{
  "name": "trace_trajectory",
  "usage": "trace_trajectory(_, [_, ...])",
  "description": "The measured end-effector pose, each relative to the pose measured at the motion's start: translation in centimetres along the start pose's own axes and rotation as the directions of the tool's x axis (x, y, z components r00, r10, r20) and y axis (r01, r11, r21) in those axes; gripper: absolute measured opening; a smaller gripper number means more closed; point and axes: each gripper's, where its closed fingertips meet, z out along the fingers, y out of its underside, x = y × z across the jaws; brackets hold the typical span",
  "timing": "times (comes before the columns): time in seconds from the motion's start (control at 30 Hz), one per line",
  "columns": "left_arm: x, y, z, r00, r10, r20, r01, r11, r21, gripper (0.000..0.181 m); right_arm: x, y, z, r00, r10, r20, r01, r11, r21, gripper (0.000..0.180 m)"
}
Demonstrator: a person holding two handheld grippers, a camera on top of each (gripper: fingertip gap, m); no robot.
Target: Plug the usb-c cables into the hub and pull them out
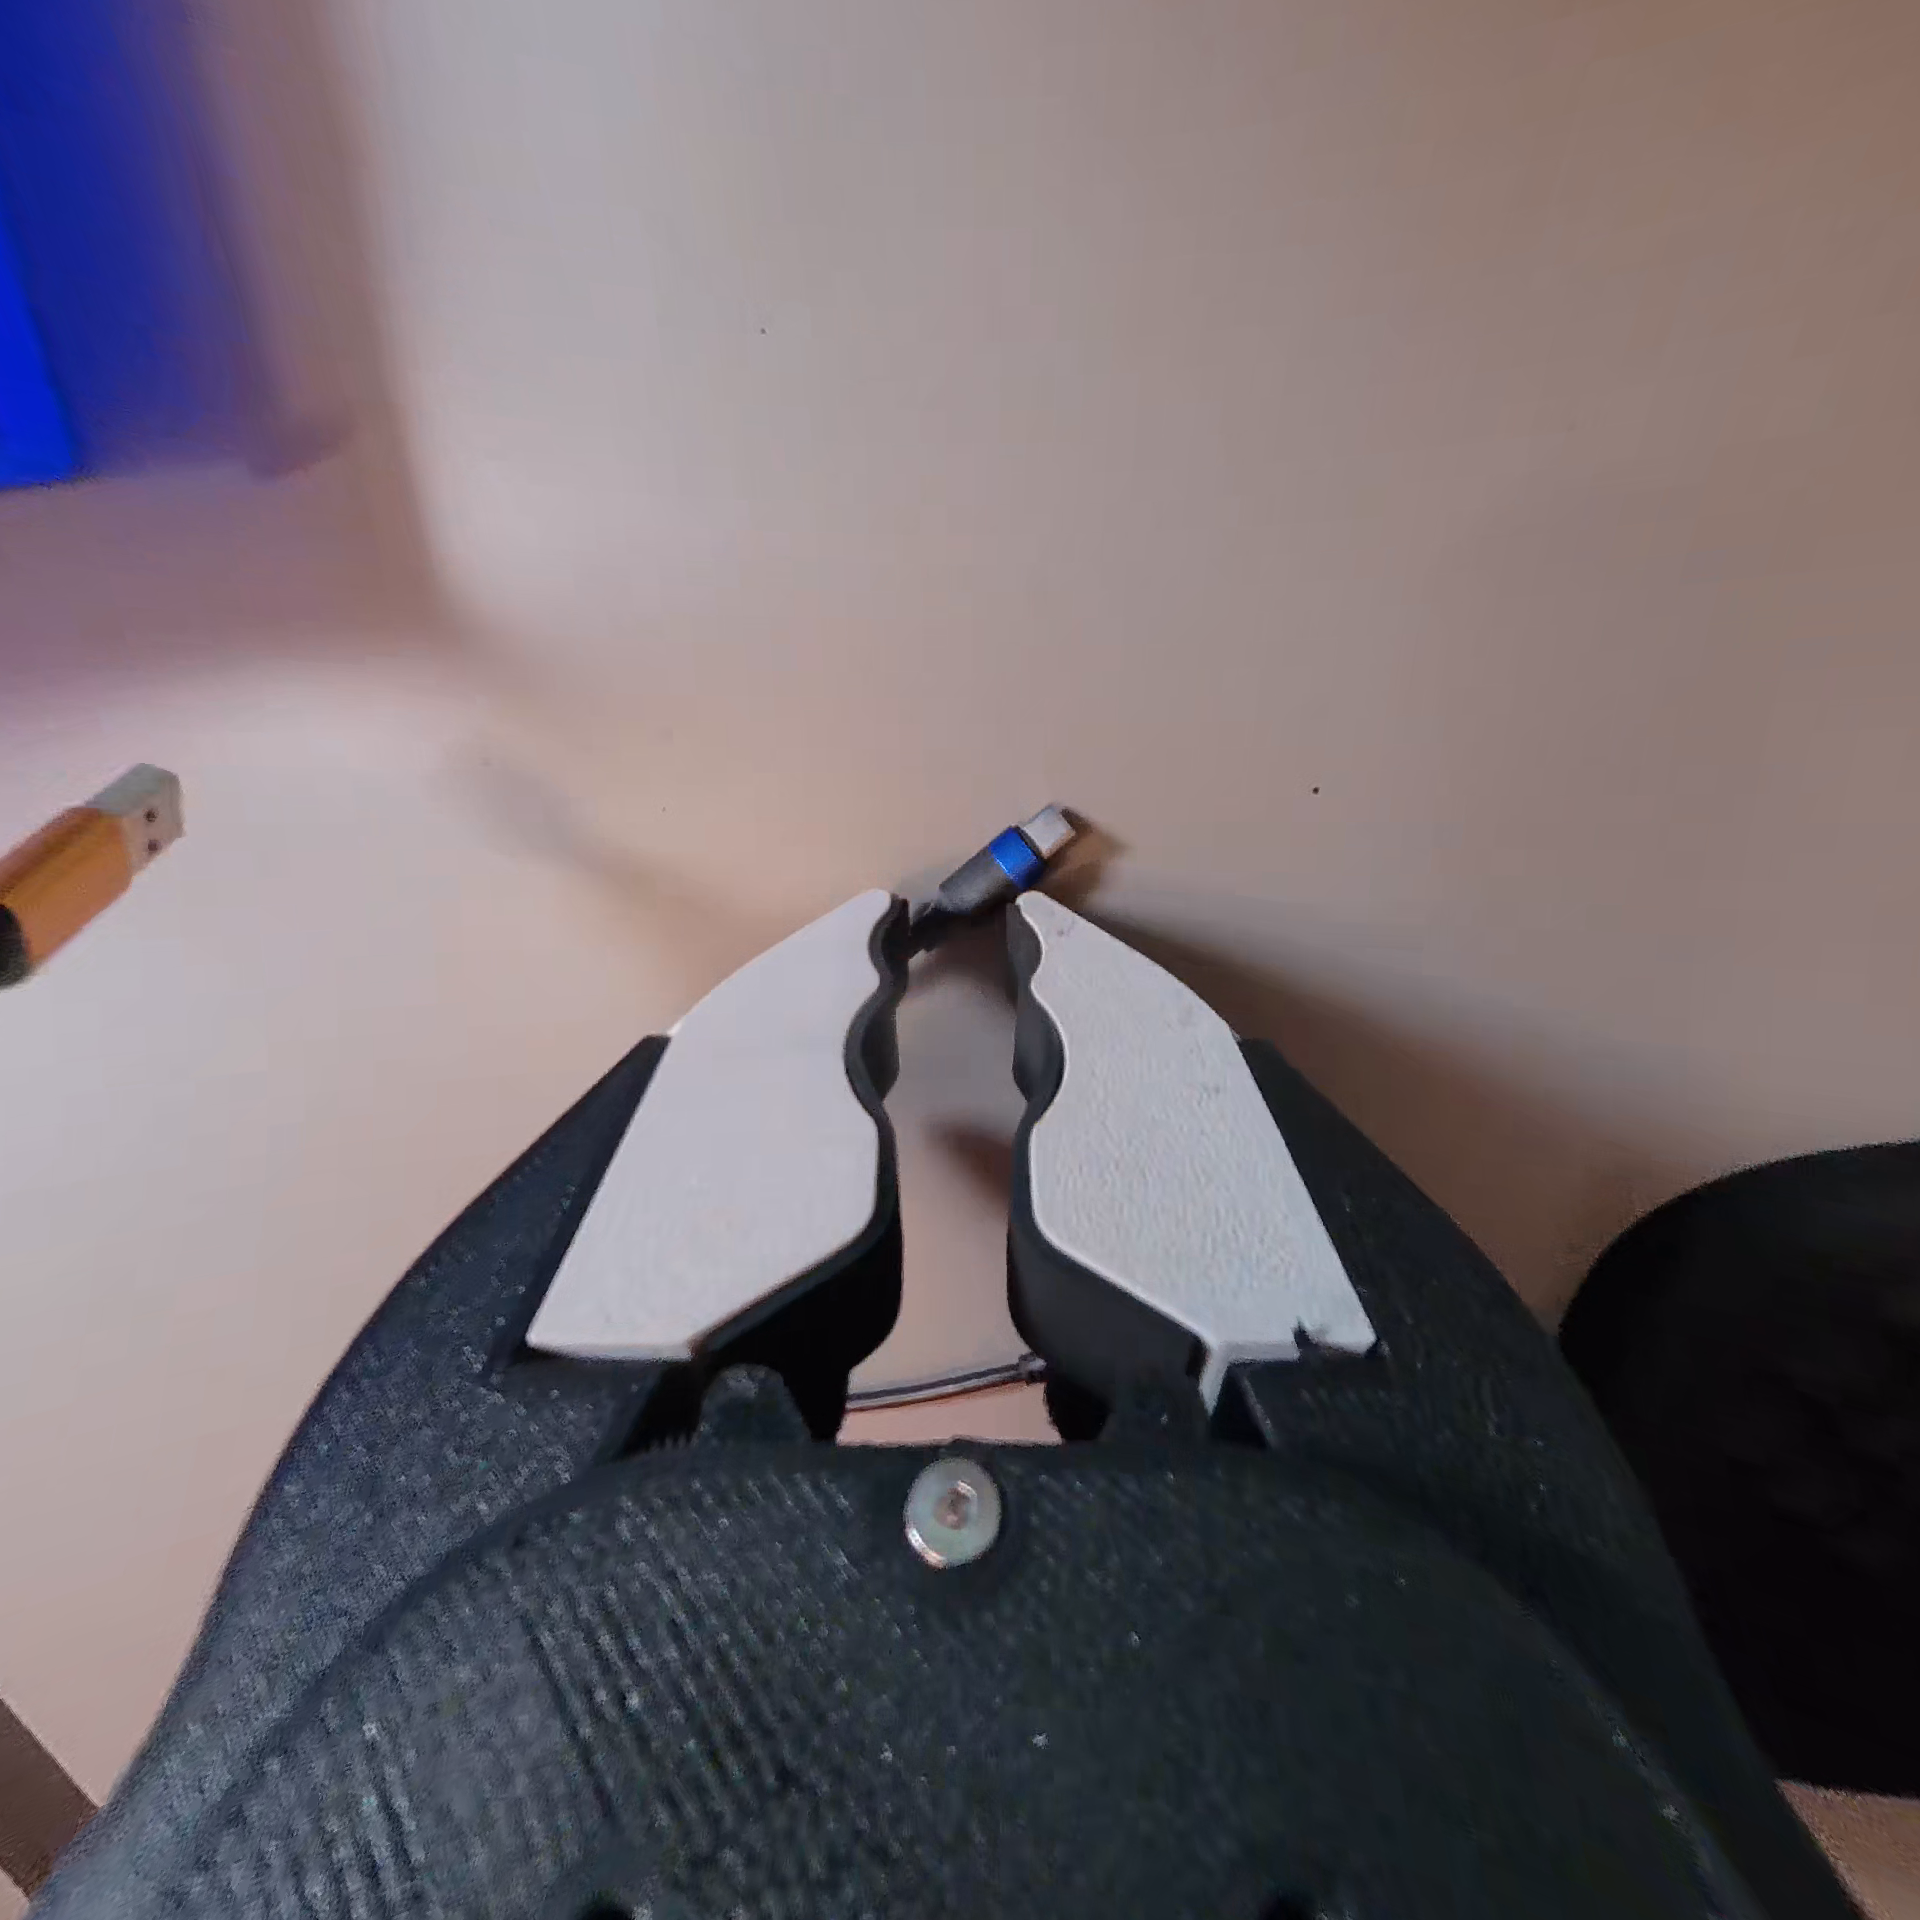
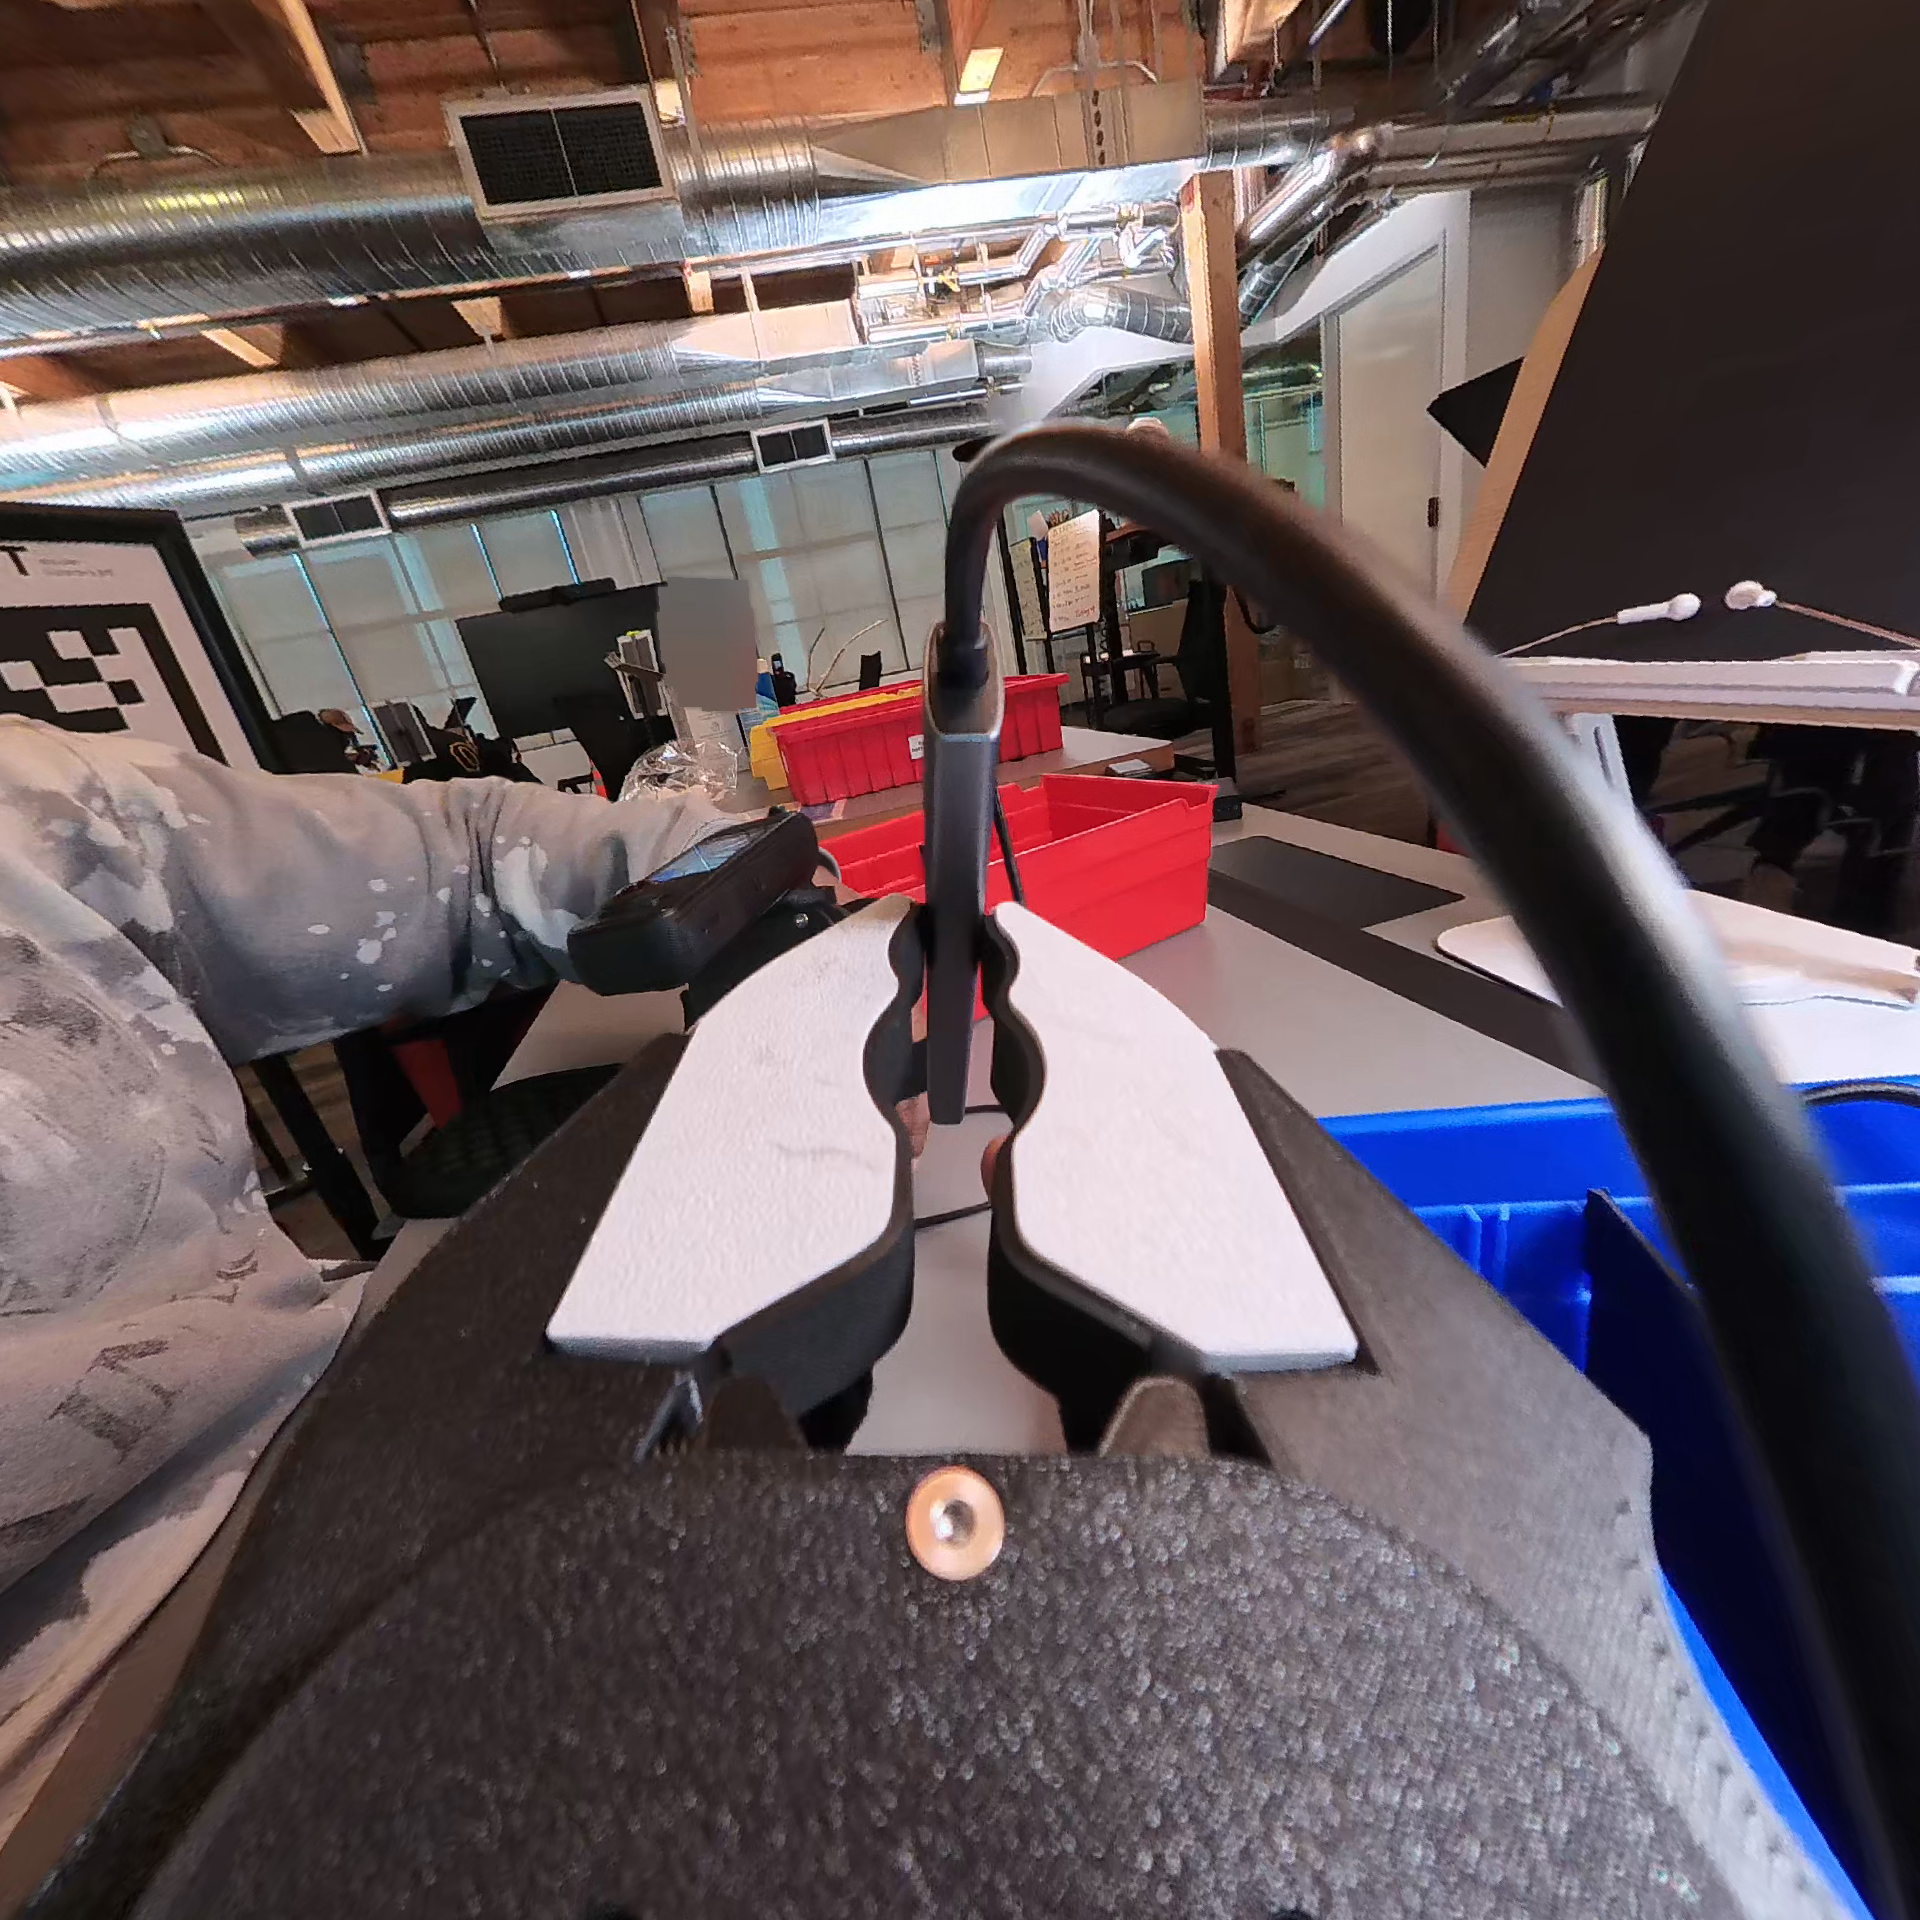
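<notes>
In the left wrist view a USB-C plug with a blue ring lies on the pale table, just past my left gripper's tips. Its thin cable runs back against the left fingertip. The jaws stand a little apart and do not clamp it. A gold USB-A plug lies at the far left. In the right wrist view my right gripper is shut on a slim grey hub held upright. The hub's thick black cable arches from its top over to the right.
A blue object stands at the back left and a black round object sits at the right. A blue bin is close on the right and red bins stand behind the hub. A person's sleeve fills the left.
</notes>
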Motion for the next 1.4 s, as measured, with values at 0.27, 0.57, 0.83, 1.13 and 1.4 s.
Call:
trace_trajectory(0.27, [-0.8,-1.3,0.5,0.957,-0.29,-0.002,0.288,0.951,0.116,0.012,0.1,0.9,0.5,0.998,-0.054,-0.03,0.052,0.997,-0.062,0.009])
trace_trajectory(0.57, [-0.1,-6.4,-6.5,0.767,-0.551,-0.327,0.626,0.536,0.566,0.006,-1.1,5.8,1.9,0.938,-0.347,0.027,0.332,0.87,-0.365,0.009])
trace_trajectory(0.83, [0.3,-6.1,-7.9,0.757,-0.584,-0.294,0.642,0.579,0.503,0.006,-5.0,11.5,2.4,0.919,-0.274,0.283,0.39,0.732,-0.559,0.01])
trace_trajectory(1.13, [0.6,-7.1,-5.0,0.771,-0.546,-0.329,0.635,0.703,0.321,0.006,-6.9,14.4,2.3,0.913,-0.165,0.374,0.388,0.636,-0.667,0.009])
trace_trajectory(1.4, [1.0,-7.4,-4.2,0.743,-0.529,-0.41,0.66,0.68,0.318,0.006,-7.1,14.9,2.3,0.905,-0.163,0.393,0.409,0.589,-0.697,0.009])
